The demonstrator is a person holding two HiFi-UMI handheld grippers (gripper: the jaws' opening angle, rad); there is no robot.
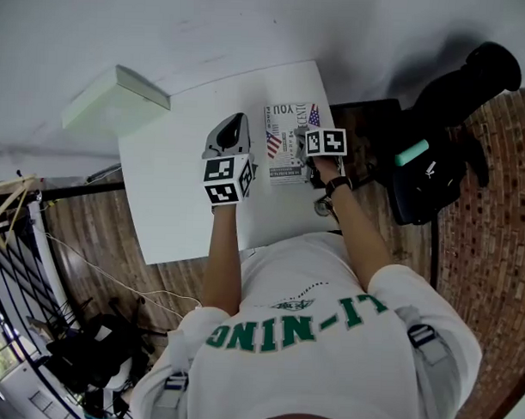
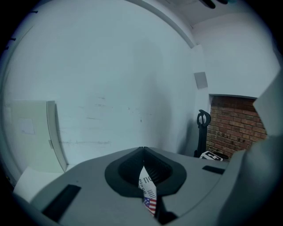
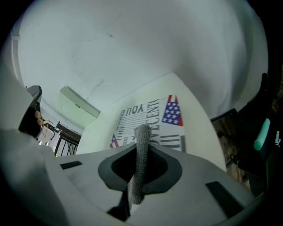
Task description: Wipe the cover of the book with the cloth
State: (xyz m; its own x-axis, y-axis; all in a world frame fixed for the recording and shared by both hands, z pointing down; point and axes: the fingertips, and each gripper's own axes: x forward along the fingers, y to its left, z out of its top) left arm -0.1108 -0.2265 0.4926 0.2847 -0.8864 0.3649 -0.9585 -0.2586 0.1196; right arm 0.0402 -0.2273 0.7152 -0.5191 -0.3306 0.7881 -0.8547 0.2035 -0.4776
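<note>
Cloth point(image 3: 142, 133) looks soft and floppy, clamped in the right gripper point(image 3: 140, 152); left gripper point(image 2: 143, 149) is closed on nothing and should probably pin the light, slidey book point(image 3: 132, 115) by its edge.

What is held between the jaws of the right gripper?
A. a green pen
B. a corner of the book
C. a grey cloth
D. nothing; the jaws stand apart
C: in the right gripper view, the right gripper has its jaws closed on a strip of grey cloth, which sticks out past the tips in front of the book.
</note>
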